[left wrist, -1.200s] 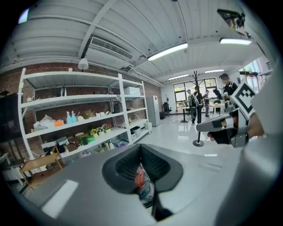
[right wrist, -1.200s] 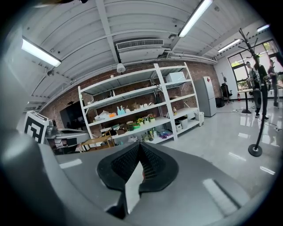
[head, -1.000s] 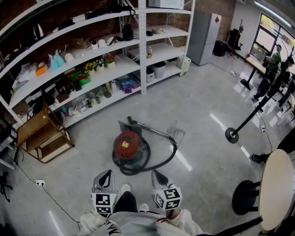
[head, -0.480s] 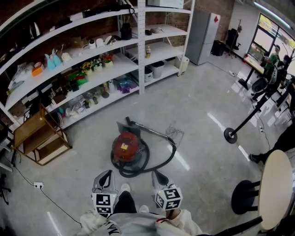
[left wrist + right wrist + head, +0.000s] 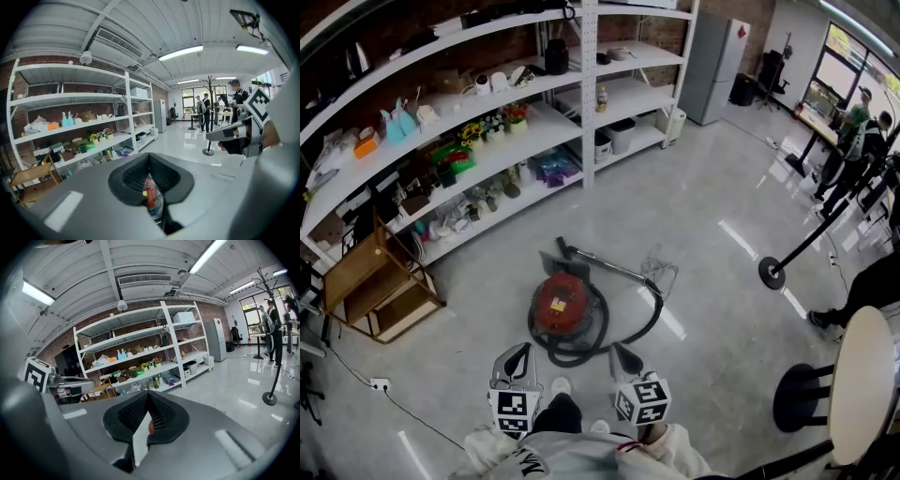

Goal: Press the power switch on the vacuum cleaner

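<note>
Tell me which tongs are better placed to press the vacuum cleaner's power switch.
Left, probably. The left tongs point straight at the red vacuum cleaner, which shows in the slit between their shut jaws; the right tongs show only a sliver of red. The switch itself can't be made out.

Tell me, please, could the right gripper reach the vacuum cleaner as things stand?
Probably yes, with a step and a bend: the right gripper is held short of the vacuum cleaner, and only its hose lies between.

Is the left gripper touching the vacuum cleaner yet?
Apart. The head view shows floor between the left gripper and the vacuum cleaner; the left gripper view shows it beyond the jaws.
</note>
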Tool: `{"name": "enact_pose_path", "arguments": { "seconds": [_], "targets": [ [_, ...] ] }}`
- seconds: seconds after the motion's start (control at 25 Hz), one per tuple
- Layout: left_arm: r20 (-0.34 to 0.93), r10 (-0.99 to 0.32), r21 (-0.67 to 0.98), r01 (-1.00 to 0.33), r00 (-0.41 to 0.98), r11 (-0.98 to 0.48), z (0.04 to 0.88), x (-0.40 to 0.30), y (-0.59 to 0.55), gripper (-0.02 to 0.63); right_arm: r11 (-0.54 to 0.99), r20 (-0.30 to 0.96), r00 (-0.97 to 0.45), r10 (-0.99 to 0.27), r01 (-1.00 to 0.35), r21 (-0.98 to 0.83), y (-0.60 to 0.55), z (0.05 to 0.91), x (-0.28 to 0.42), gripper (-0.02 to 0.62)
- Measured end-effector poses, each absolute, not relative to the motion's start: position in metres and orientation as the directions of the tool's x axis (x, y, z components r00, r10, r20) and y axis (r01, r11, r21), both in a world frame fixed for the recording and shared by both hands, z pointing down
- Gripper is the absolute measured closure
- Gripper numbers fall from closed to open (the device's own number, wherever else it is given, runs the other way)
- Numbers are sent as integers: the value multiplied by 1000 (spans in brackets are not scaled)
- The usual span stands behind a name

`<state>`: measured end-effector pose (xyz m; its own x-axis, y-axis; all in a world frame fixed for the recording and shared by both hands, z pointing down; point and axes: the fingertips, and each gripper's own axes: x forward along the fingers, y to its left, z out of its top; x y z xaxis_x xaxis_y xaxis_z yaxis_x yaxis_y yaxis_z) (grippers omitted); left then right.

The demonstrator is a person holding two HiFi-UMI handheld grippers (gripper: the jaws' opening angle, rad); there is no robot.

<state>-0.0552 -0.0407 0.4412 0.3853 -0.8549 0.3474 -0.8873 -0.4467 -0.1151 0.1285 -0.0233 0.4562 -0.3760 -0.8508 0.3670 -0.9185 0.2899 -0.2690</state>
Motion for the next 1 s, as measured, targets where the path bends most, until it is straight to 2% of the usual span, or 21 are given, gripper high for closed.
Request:
{"name": "enact_pose_path", "arguments": {
  "seconds": [1.0],
  "targets": [
    [354, -834, -42, -884, 423, -466, 451, -102, -122, 606, 252, 418, -318, -851, -945, -208, -98, 451, 87, 595]
  ]
}}
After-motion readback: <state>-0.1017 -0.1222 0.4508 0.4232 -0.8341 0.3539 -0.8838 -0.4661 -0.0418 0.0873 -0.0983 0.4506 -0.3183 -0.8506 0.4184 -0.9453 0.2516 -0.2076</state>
